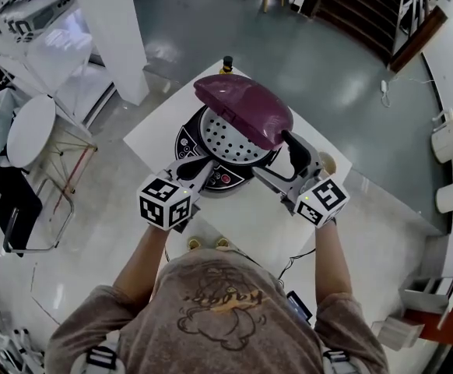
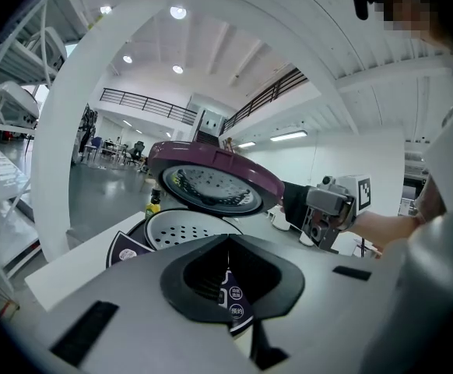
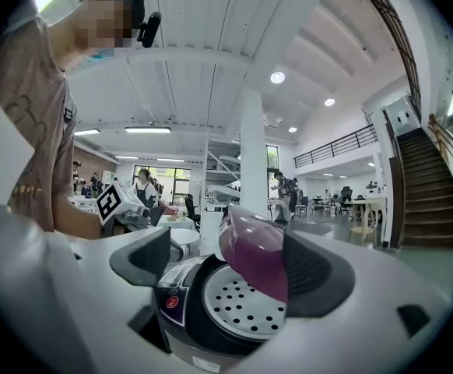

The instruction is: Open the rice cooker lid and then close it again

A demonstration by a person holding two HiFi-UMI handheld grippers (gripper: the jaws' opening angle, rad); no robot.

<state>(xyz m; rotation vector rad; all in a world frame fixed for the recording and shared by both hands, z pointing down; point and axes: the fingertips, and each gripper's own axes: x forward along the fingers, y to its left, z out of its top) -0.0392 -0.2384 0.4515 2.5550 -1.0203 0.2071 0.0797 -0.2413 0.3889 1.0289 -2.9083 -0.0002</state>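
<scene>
The rice cooker (image 1: 211,148) stands on a white table (image 1: 250,224). Its maroon lid (image 1: 244,109) is tilted half up over the perforated inner plate (image 1: 230,137). My right gripper (image 1: 282,166) is open at the cooker's right front, and one black finger (image 1: 296,153) lies against the lid's edge. In the right gripper view the lid (image 3: 254,255) sits between the spread jaws of that gripper (image 3: 230,267), close to the right pad (image 3: 324,275). My left gripper (image 1: 191,170) is shut and empty at the cooker's front panel. In its own view the tips of this gripper (image 2: 228,244) meet before the panel (image 2: 234,298).
A small bottle (image 1: 227,62) stands at the table's far corner and a cup (image 1: 328,162) at the right edge. A white pillar (image 1: 114,29), a round white table (image 1: 30,129) and a dark chair (image 1: 12,205) are to the left on the floor.
</scene>
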